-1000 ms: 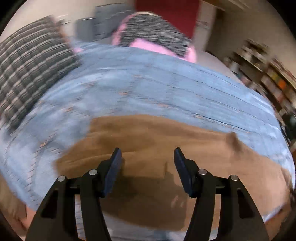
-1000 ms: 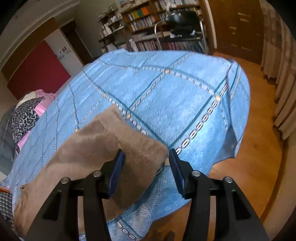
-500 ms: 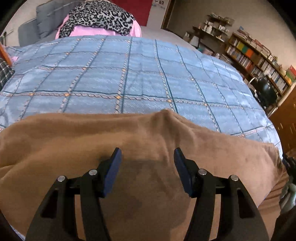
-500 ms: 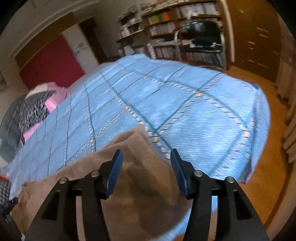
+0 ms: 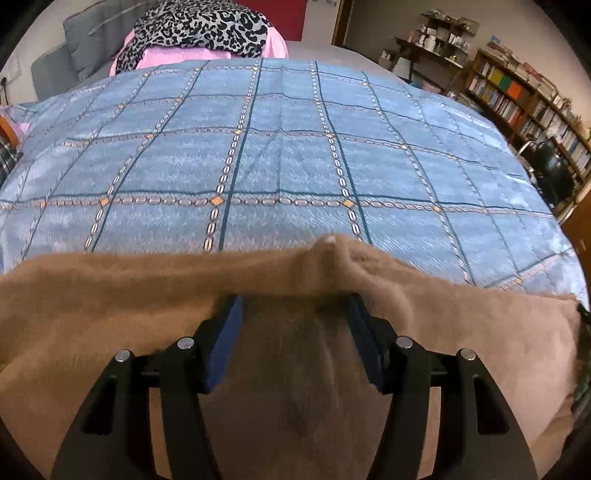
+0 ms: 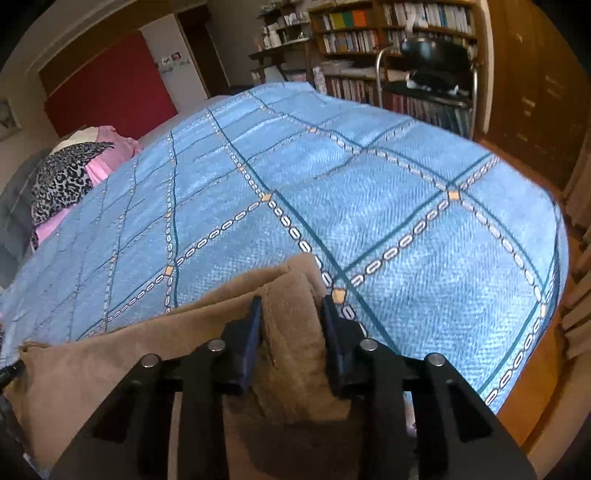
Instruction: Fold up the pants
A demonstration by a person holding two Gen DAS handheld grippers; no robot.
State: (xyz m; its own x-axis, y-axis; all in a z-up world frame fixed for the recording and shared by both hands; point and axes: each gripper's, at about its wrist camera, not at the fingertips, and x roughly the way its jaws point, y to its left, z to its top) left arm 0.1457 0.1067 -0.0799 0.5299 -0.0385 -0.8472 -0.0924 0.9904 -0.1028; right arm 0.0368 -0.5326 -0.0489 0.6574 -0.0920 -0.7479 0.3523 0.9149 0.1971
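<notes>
Meanwhile, the brown pants (image 5: 110,295) lay along the near edge of the blue checked bedspread (image 5: 280,155). The left gripper (image 5: 293,314) had its jaws spread wide, a raised ridge of the fabric draped over its fingertips. The right gripper (image 6: 291,314) had narrowed its jaws around a thick bunched fold of the pants (image 6: 291,332), its pads against the cloth. A leopard-print pillow (image 5: 199,26) sat at the far end
</notes>
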